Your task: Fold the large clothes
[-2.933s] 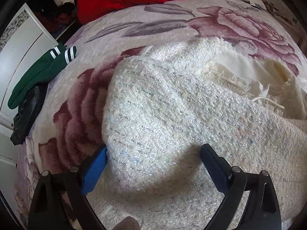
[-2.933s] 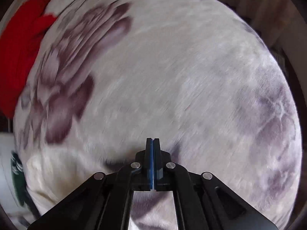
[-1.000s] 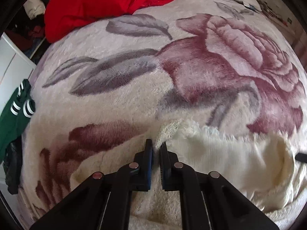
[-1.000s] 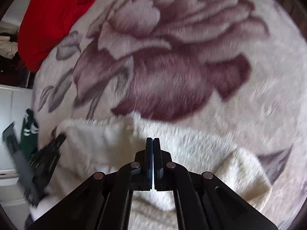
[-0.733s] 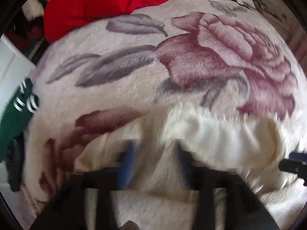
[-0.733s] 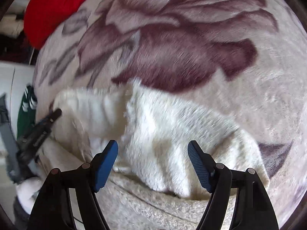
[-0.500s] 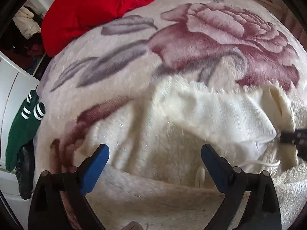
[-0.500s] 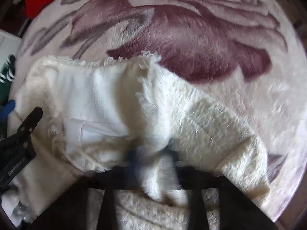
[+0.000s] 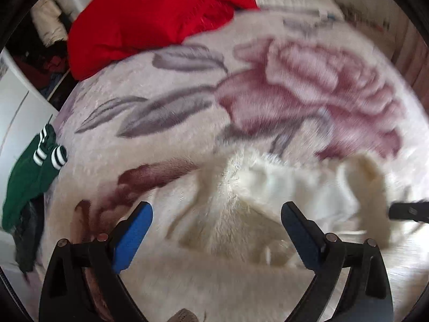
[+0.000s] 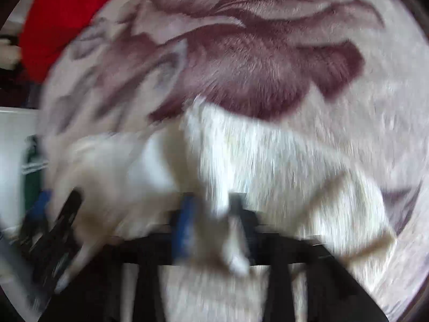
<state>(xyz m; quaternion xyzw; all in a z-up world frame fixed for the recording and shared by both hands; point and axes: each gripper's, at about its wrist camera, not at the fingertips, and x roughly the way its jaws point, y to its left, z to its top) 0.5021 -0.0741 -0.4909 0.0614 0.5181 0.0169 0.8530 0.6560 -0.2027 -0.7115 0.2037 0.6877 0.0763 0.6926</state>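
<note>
A cream-white fuzzy garment (image 9: 241,201) lies bunched on the flowered blanket, its smoother white lining (image 9: 303,187) showing at the top. My left gripper (image 9: 214,233) is open and empty just above the garment's left part. In the right wrist view the garment (image 10: 268,161) fills the lower half. My right gripper (image 10: 211,225) is blurred by motion; its blue pads stand close around a fold of the garment, and how far they have closed is unclear. The right gripper's tip also shows in the left wrist view (image 9: 407,210).
The bed is covered by a cream blanket with a big maroon rose (image 9: 308,86). A red garment (image 9: 150,13) lies at the bed's far end. A green garment with white stripes (image 9: 29,177) hangs at the left edge beside white furniture (image 9: 16,123).
Both grippers let go of the garment's edge and opened. The left one stays open and has drawn back a little. The right one has since moved down into the garment with its pads coming together.
</note>
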